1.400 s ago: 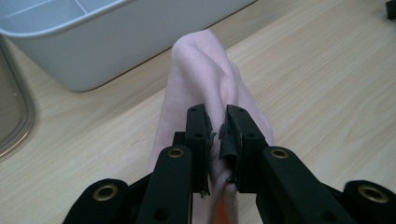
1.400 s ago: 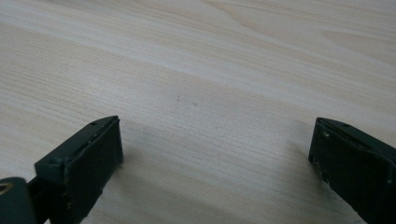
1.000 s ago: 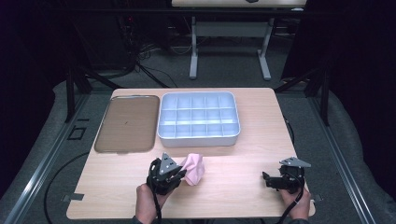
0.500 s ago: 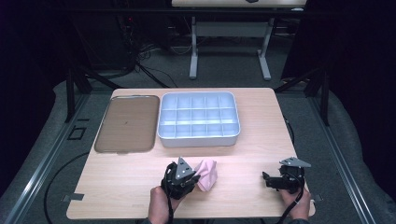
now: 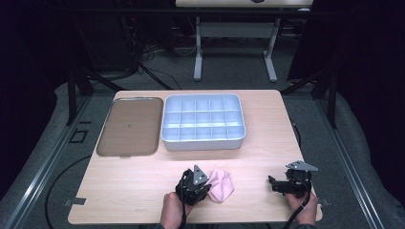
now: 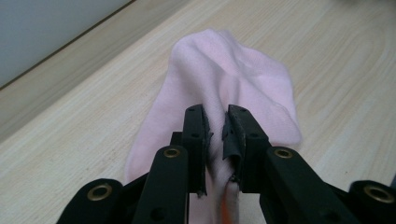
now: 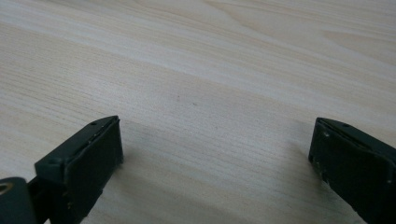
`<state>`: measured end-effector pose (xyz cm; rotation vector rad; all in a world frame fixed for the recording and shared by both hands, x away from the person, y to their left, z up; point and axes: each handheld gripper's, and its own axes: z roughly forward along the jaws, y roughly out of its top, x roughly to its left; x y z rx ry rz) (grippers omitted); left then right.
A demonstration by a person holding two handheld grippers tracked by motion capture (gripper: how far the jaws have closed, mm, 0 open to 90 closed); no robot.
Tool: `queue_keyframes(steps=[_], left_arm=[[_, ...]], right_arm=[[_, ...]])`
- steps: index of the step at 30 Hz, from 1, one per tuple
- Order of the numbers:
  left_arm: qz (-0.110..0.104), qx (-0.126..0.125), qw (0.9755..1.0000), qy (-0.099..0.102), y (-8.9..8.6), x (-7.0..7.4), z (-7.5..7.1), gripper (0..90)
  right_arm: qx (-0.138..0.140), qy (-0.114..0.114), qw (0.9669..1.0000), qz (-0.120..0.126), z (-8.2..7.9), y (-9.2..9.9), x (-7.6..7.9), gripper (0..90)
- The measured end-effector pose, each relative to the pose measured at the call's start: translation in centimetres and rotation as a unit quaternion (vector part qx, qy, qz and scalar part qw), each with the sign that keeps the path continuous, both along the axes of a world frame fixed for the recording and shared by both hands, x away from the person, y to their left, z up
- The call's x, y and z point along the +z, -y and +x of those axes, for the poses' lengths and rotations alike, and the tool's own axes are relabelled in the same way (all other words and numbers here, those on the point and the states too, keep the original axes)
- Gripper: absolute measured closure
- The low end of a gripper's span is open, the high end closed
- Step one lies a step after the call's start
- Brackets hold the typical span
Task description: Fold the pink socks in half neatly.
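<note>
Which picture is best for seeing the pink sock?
The left gripper view is best: the pink sock lies close up on the wooden table, with a fold pinched between the left gripper fingers. In the high view the pink sock is just a small pink lump. The right gripper view looks at bare wood instead.

The left tool (image 6: 215,128) comes up from the bottom edge, its two black jaws close together with a fold of pink cloth (image 6: 219,79) pinched between the pads (image 6: 232,135). The jaws have just been easing apart a little, yet the fabric is caught between them. The cloth bunches into a raised ridge just past the tips, then spreads out and lies on the pale wood-grain bench (image 6: 336,60). A thin streak of orange shows low between the jaws. In the upper left corner, beyond the bench edge, is a blurred grey-blue surface (image 6: 42,32).
</note>
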<state>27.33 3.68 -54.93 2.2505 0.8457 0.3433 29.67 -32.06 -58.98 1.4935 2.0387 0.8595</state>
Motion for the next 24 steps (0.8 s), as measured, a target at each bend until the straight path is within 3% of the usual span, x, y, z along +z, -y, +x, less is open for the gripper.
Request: queue_keyframes(steps=[4, 10, 17, 20, 24], left_arm=[[-0.008, 0.001, 1.0000, 0.003, 0.2, -0.5, 0.2, 68.4], [-0.021, 0.023, 0.9995, 0.010, -0.8, 0.0, 0.3, 33.2], [-0.040, 0.064, 0.9972, 0.006, -4.3, 1.0, 0.9, 17.4], [-0.051, 0.073, 0.9960, -0.002, -5.7, 1.0, 1.1, 14.8], [-0.050, 0.086, 0.9949, -0.015, -7.1, 0.5, 1.3, 6.7]], right_arm=[[-0.001, 0.002, 1.0000, 0.001, 0.0, 0.0, 0.0, 2.1], [-0.001, 0.000, 1.0000, 0.003, 0.0, 0.0, 0.0, 2.3], [0.003, -0.002, 1.0000, 0.004, 0.0, 0.0, 0.0, 3.5], [0.004, 0.000, 1.0000, 0.004, -0.1, 0.1, 0.0, 3.8], [0.009, -0.001, 0.9999, 0.004, -0.1, 0.0, 0.1, 7.5]])
